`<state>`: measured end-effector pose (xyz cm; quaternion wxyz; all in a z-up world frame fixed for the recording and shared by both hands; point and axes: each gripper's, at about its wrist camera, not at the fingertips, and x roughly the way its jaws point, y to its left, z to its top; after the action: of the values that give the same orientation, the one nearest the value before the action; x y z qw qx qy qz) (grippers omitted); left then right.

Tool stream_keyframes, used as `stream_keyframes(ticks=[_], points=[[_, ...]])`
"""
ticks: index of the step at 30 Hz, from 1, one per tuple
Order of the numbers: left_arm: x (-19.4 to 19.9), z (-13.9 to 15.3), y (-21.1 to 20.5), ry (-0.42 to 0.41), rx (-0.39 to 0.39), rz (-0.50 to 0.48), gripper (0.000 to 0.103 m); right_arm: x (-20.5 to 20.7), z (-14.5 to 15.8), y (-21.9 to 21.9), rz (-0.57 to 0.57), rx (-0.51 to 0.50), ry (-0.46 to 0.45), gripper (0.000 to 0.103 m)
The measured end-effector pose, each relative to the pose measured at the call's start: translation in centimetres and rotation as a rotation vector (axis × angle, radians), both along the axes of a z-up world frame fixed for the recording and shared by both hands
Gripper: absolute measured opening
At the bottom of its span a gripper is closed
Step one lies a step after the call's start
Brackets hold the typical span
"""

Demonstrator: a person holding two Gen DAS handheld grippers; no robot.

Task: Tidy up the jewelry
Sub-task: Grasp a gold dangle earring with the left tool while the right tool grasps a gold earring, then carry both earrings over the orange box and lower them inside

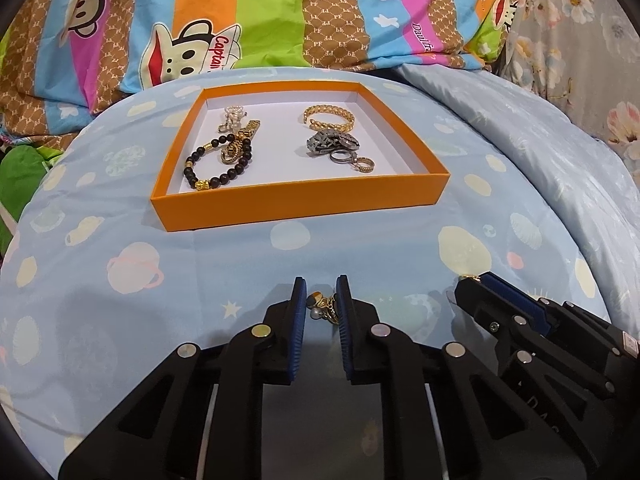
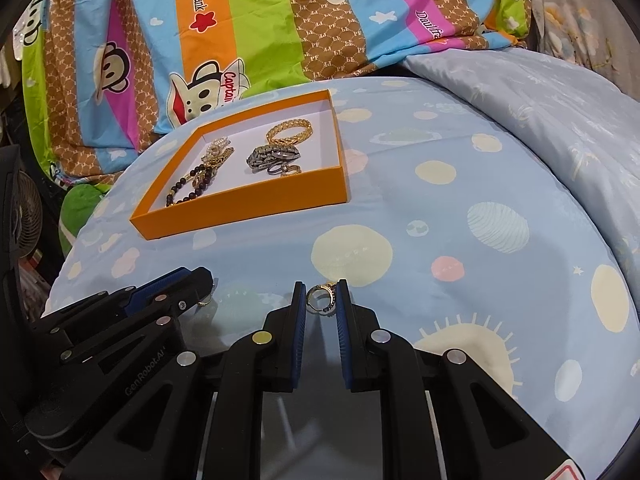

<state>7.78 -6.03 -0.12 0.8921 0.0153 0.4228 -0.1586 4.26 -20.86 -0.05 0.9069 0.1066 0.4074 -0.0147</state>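
Readable writing: "GenRobot.AI" runs along the body of the left gripper (image 2: pixel 208 286) at the lower left of the right wrist view. The striped quilt (image 1: pixel 260 20) across the top of both views carries cartoon monkey faces with "Captain" at upper centre-left, "Daulfrank" on an orange stripe in the right wrist view, and repeated "PF" on the brown bands.

Both grippers point forward and downward over the blue planet-print bed sheet (image 1: pixel 360 240), side by side near the bottom of each frame.

In the left wrist view, the left gripper (image 1: pixel 322 300) has its fingers drawn narrow around a small cluster of rings (image 1: pixel 322 306), gold with a pearl and a dark stone, at bottom centre; the right blue pad touches the cluster, the left pad sits just beside it, and whether it presses I cannot tell.

In the right wrist view, the right gripper (image 2: pixel 322 298) holds a gold ring (image 2: pixel 320 296) with dark stones, pinched between its narrow fingers at bottom centre.

The orange tray (image 1: pixel 296 200) lies beyond on the sheet, upper centre in the left view, upper left in the right. In it lie a black bead bracelet (image 1: pixel 218 160), a pearl piece (image 1: pixel 234 116), a gold bangle (image 1: pixel 330 118) and a grey metal band (image 1: pixel 330 142) with small rings.
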Motion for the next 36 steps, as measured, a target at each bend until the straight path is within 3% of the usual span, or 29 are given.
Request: stream_keyframes(ticks=[12,23,36], points=[[0.3,2.6,2.3,-0.081,0.013,0.033,0.014,1.1,1.6,0.5,0.015,-0.03,-0.049,0.014],[5.0,6.1,4.2,-0.158,-0.004,0.097,0.014,5.8,5.3,1.9,0.047,-0.077,-0.133,0.014],[9.3,6.5,4.2,-0.181,0.008,0.118,0.014,10.4,5.3,3.2,0.073,-0.094,-0.143,0.014]])
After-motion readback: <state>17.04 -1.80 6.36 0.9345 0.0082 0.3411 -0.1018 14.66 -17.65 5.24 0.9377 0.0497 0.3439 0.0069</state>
